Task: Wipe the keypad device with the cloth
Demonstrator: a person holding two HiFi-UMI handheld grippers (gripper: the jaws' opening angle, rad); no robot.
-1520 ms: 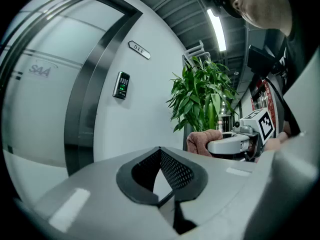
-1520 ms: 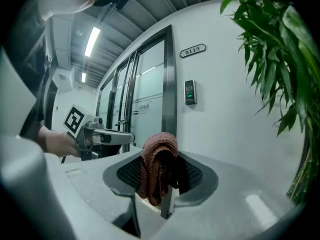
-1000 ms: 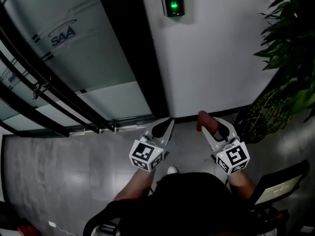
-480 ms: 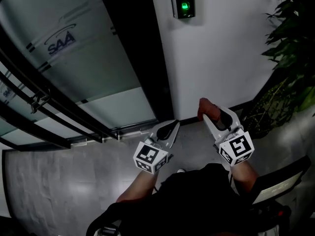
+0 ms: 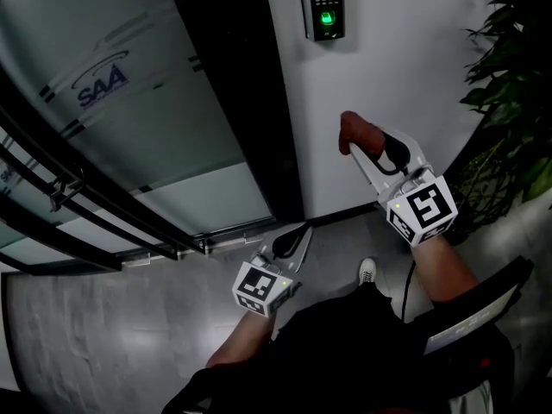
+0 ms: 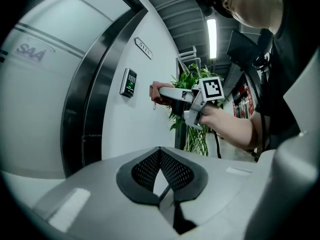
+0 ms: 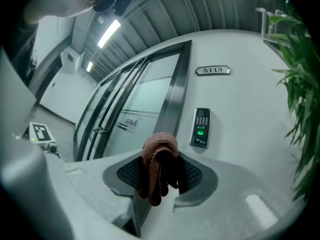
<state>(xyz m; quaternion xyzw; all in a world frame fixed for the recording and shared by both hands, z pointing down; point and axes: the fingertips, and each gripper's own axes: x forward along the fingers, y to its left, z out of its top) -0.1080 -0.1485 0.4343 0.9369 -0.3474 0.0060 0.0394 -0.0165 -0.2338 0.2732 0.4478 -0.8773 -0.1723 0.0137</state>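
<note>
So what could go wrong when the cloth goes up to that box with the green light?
1. The cloth hangs loosely from the right gripper, its end dangling; rubbing might pull it out.
2. The keypad device is lit green, so wiping could press its buttons.
3. The plant stands close on the right; the arm could brush its leaves.

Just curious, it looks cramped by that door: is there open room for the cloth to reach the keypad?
Yes. Bare white wall lies between the keypad and the cloth in the right gripper. Crowded on the right by the plant; the dark door frame borders the left.
</note>
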